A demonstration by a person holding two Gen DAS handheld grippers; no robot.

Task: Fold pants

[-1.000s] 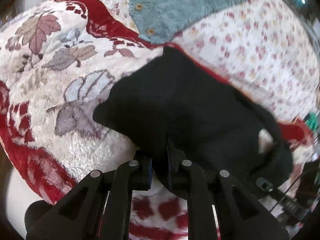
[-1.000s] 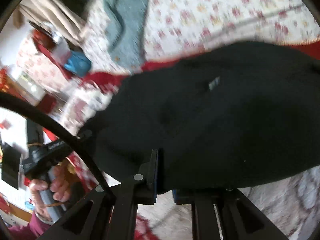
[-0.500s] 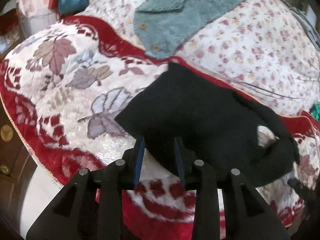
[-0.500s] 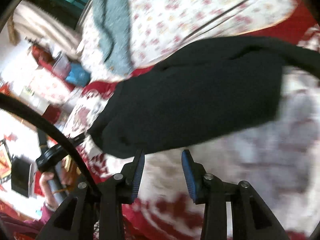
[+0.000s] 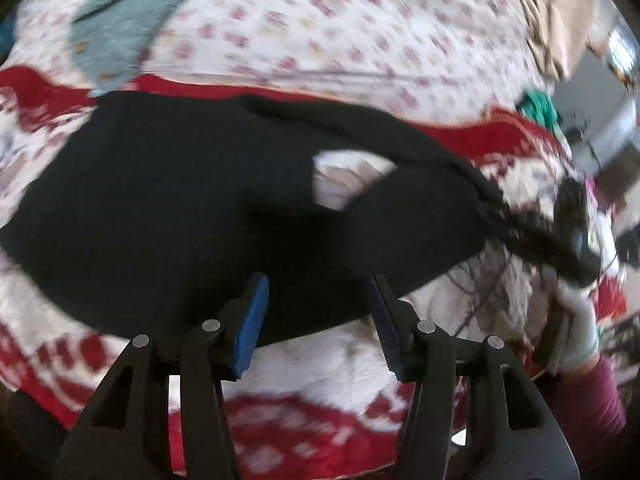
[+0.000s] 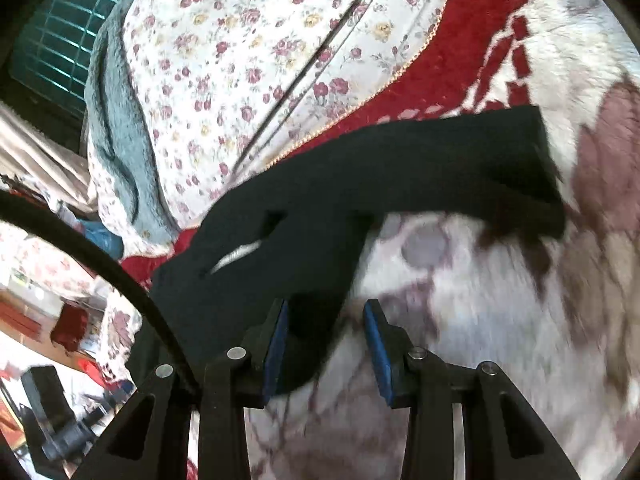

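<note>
Lying black pants [image 5: 192, 200], blanket [image 5: 320, 360], no containers

Bed under my cameras: red-and-white plush blanket [image 6: 552, 56] with leaf pattern, floral sheet [image 6: 248, 60] beyond it. Grey-teal fleece garment [image 6: 116, 136] on sheet's far edge. Teal window grille [image 6: 52, 52] behind bed, daylight strong. Green cloth [image 5: 540, 106] at far right edge in left view. Cluttered room at bed's side, blurred; red furniture [image 6: 72, 328] there.
</note>
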